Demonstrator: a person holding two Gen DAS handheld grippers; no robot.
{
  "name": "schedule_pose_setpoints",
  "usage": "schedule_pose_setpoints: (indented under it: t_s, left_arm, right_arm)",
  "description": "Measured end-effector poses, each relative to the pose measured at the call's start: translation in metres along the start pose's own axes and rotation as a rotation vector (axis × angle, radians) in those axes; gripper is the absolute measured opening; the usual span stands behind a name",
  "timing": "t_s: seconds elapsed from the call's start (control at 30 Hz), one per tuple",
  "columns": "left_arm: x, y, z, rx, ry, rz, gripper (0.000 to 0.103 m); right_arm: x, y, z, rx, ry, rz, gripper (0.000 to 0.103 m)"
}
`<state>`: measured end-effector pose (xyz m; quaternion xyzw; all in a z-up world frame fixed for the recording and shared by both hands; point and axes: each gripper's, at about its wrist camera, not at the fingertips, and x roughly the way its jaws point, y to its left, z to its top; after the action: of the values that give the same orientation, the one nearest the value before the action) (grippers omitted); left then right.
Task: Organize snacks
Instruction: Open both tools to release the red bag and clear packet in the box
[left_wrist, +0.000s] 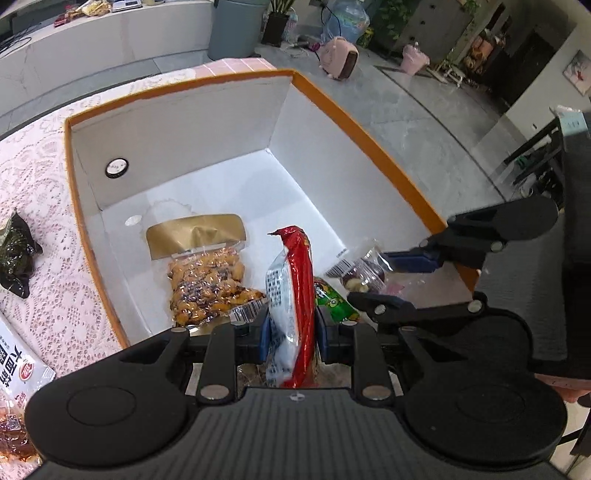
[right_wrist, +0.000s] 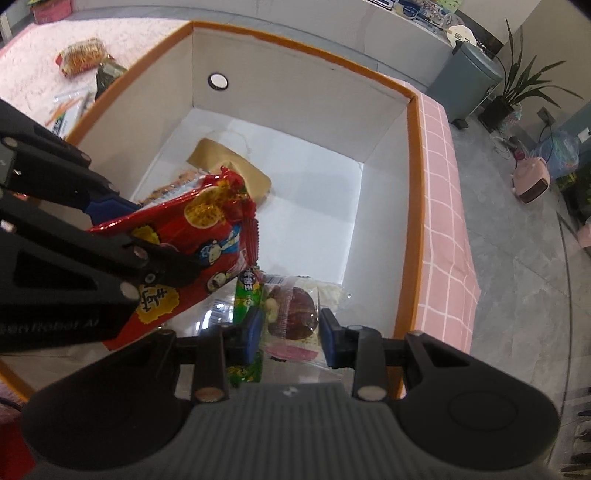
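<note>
An orange-rimmed white box (left_wrist: 362, 122) sits on the lace cloth; it also shows in the right wrist view (right_wrist: 413, 206). My left gripper (left_wrist: 291, 328) is shut on a red-and-white snack packet (left_wrist: 295, 295) and holds it over the box's near side; the packet also shows in the right wrist view (right_wrist: 207, 229). My right gripper (right_wrist: 290, 332) is shut on a clear packet with a dark red snack (right_wrist: 291, 314), inside the box's near right corner. A gold-topped vacuum pack (left_wrist: 203, 273) lies on the box floor. A green packet (right_wrist: 248, 295) lies under the grippers.
On the cloth left of the box lie a dark packet (left_wrist: 16, 251), a white noodle packet (left_wrist: 22, 362) and an orange-red snack bag (right_wrist: 81, 55). A grey bin (right_wrist: 469, 85), plants and a pink heater (right_wrist: 532, 181) stand on the floor beyond.
</note>
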<state>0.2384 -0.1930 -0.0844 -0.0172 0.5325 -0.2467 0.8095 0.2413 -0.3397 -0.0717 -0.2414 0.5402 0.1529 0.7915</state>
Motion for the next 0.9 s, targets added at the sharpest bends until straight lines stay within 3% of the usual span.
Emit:
schedule_pose_setpoints:
  t_s: [0.33, 0.5, 0.67, 0.73, 0.9]
  left_arm:
    - [0.002, -0.008, 0.006, 0.030, 0.021, 0.006, 0.027]
    - [-0.003, -0.007, 0.005, 0.037, 0.014, 0.003, 0.035]
    - [-0.023, -0.005, 0.004, 0.036, -0.016, -0.034, 0.055]
    - [-0.034, -0.006, 0.003, 0.045, -0.035, -0.022, 0.064]
    - [-0.065, -0.008, -0.003, 0.069, -0.099, -0.010, 0.064]
  right_arm:
    - [0.002, 0.009, 0.002, -0.070, 0.017, -0.040, 0.033]
    - [-0.001, 0.009, 0.000, -0.073, 0.026, -0.041, 0.035]
    - [-0.010, 0.013, 0.000, -0.088, 0.015, -0.055, 0.060]
    - [-0.017, 0.016, 0.000, -0.099, 0.008, -0.069, 0.064]
    - [-0.037, 0.023, 0.002, -0.105, -0.004, -0.082, 0.067]
